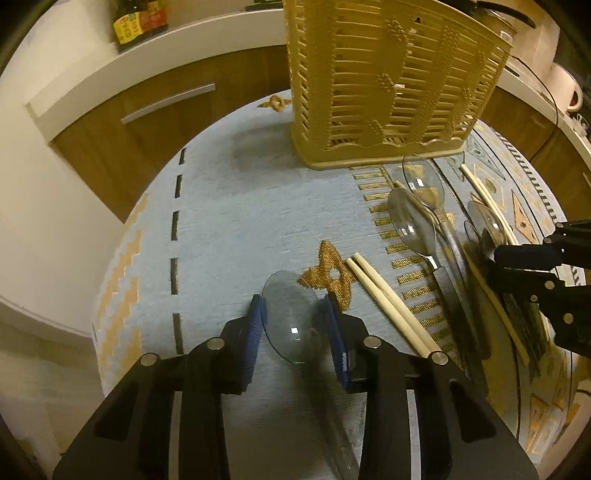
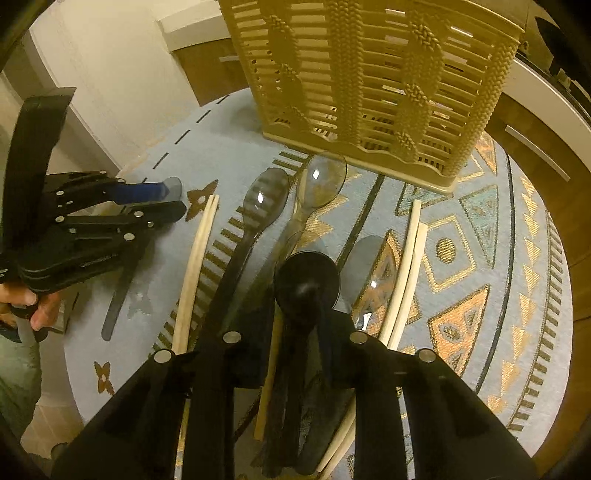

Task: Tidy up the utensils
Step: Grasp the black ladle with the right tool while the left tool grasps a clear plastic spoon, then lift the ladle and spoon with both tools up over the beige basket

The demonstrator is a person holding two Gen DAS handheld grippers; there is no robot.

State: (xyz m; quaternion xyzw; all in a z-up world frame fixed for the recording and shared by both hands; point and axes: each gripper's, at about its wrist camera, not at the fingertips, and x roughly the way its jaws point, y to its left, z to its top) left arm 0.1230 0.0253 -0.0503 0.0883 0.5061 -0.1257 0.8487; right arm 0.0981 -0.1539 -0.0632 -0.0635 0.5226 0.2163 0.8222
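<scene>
My left gripper (image 1: 293, 325) is shut on the bowl of a clear plastic spoon (image 1: 291, 317), held low over the blue patterned mat (image 1: 229, 229); it also shows in the right wrist view (image 2: 168, 195). My right gripper (image 2: 308, 310) is shut on a black spoon (image 2: 306, 284), above a pile of utensils. The tan slatted utensil basket (image 1: 388, 81) stands upright at the back of the mat, also in the right wrist view (image 2: 369, 81). Clear spoons (image 2: 267, 197) (image 2: 323, 181) and pale chopsticks (image 2: 195, 266) lie in front of it.
A pair of chopsticks (image 1: 388, 299) lies just right of my left gripper. More chopsticks (image 2: 408, 273) lie right of the pile. Brown cabinets with a metal handle (image 1: 168, 103) and a white counter with bottles (image 1: 138, 22) stand behind the mat.
</scene>
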